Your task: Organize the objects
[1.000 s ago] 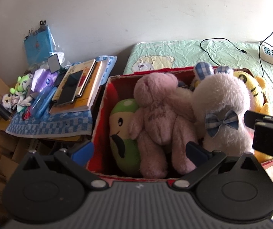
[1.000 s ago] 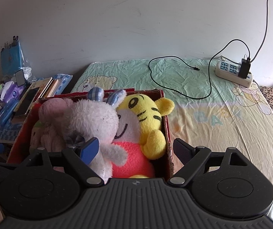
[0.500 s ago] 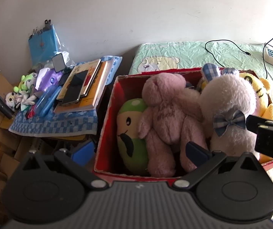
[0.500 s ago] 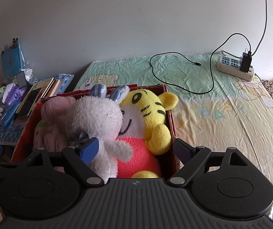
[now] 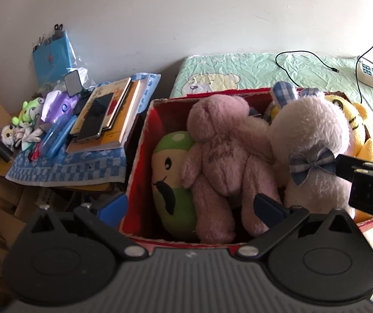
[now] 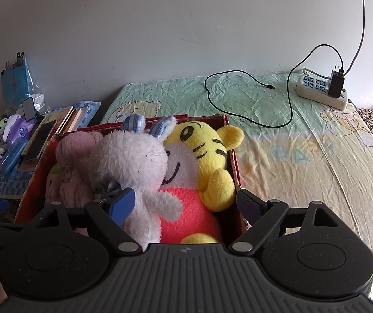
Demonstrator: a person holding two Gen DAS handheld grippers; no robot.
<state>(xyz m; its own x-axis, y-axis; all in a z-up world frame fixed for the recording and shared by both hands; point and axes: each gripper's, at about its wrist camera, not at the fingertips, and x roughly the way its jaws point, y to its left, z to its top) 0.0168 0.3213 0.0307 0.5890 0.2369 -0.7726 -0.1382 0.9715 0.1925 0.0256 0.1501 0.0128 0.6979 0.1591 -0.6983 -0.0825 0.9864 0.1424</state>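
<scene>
The left gripper stands wide open with nothing between its blue pads, one finger outside the left wall of the red cardboard box and the other low against the leg of the pink teddy bear. The right gripper is likewise spread wide and empty; its left pad lies against the white plush rabbit, its right pad just outside the box's right wall (whether it touches the cardboard is unclear).

Compared with a second ago, both cameras have drawn back and risen slightly: the box sits lower and a little smaller in each view, and more of the bed beyond it shows. The toys themselves have not shifted.

Inside the box, from the left, are a green-capped mushroom plush, the pink bear, the rabbit with its checked bow, and a yellow tiger plush in an orange shirt, all packed side by side. The box rests at the near end of a bed sheet printed with bears. A black cable and a power strip lie farther back. Left of the box, books and small toys sit on a blue checked cloth.
</scene>
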